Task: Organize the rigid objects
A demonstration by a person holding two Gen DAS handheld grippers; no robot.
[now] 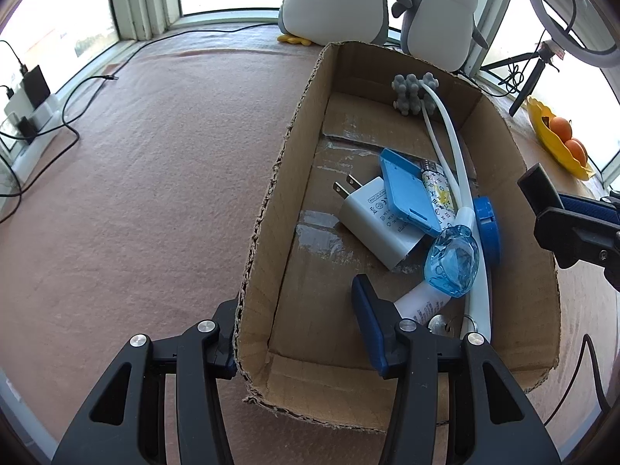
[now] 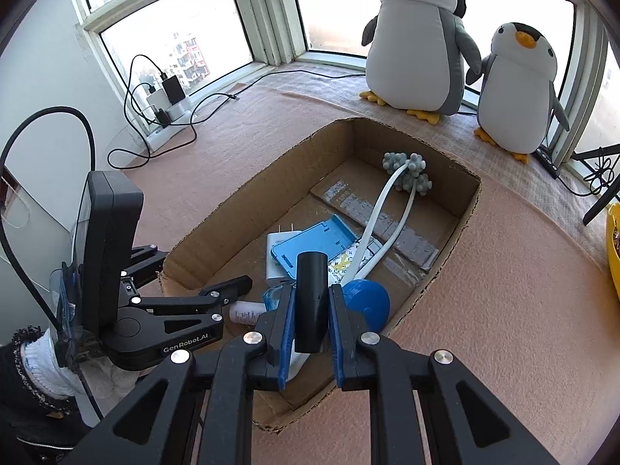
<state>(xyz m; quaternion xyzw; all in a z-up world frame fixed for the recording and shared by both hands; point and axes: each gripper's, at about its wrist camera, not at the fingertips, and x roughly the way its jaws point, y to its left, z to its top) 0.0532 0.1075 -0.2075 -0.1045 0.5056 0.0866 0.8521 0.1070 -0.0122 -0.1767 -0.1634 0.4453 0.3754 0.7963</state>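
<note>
A black cylinder (image 2: 311, 302) sits clamped between the narrowly set jaws of the right tool (image 2: 310, 323), above the near end of the box (image 2: 217, 228). It is not yet dropped in. The charger (image 1: 378, 224), blue case (image 1: 407, 190), tube (image 1: 422, 300) and other bits already lie inside. The left tool (image 1: 298, 329) straddles and grips the box's near wall. The counter (image 1: 155, 193) around shows no loose items, so the task looks nearly finished.

"GenRobot.AI" on left tool (image 2: 237, 287)

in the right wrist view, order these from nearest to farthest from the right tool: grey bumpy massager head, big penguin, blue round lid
1. blue round lid, in the box just right of the right tool
2. grey bumpy massager head, at the box's far end
3. big penguin, beyond the box by the window
</note>
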